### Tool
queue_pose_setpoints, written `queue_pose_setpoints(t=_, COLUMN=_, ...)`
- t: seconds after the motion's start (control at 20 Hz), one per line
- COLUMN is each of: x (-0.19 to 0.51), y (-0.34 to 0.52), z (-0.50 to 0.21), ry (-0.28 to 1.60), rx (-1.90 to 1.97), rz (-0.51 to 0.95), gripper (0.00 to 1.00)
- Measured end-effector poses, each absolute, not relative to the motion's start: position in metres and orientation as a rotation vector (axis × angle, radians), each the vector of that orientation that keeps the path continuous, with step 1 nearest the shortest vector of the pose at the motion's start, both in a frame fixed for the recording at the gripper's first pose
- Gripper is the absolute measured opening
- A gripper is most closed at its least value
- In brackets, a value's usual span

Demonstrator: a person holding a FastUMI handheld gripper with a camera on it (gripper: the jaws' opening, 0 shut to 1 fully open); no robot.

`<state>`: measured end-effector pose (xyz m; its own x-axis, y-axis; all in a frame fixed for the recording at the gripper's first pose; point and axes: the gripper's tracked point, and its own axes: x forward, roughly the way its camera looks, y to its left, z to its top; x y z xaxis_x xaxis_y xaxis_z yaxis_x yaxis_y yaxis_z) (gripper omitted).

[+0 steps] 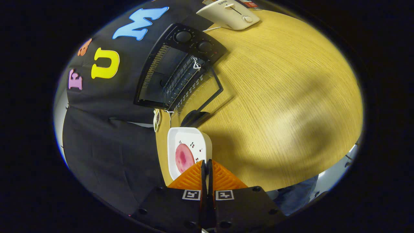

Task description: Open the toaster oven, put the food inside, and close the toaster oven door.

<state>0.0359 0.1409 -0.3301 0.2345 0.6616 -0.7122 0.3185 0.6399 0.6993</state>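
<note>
Jaws pressed together, nothing between them, and the white dish sits right at their tips.

Gripper (207, 168) has its two fingers closed against each other with no gap. Just ahead sits a white square dish (189, 149) with a round pink piece of food (184, 158) in it, resting on the wooden surface (275, 97). Beyond the dish is the black toaster oven (181, 64), backed against the black cloth wall, with its glass door (202, 92) swung open and down toward the surface. A bit of white string is tied at the door handle. Well past the oven there's a cream pop-up toaster (229, 14) too.
</note>
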Motion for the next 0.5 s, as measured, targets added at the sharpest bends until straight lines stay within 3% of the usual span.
queue_pose_setpoints(t=0.5, x=0.043, y=0.192, z=-0.313, ry=1.207, rx=1.068, rz=0.146, gripper=0.03)
